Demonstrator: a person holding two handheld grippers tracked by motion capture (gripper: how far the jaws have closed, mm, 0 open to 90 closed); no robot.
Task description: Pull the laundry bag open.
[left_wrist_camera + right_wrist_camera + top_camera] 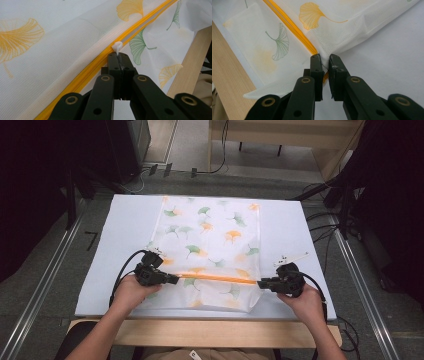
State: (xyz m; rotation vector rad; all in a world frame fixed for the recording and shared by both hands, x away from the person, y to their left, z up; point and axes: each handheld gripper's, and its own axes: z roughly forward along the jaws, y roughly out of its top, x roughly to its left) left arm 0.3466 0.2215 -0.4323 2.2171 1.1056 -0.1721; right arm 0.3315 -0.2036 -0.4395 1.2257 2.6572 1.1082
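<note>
Probably a lab: floor rails (47,270), trailing cables (325,227), covered table (125,220).

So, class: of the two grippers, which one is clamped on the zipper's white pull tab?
The left gripper: its jaws pinch the white pull tab. The right gripper holds the bag's fabric corner at the zipper's end.

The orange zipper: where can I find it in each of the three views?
High view: the orange zipper runs across the bag's near part, between the two claws.
Left gripper view: it runs from lower left to upper right.
Right gripper view: it runs from top left down to the claw.
Shared landmark: the wooden table edge.
</note>
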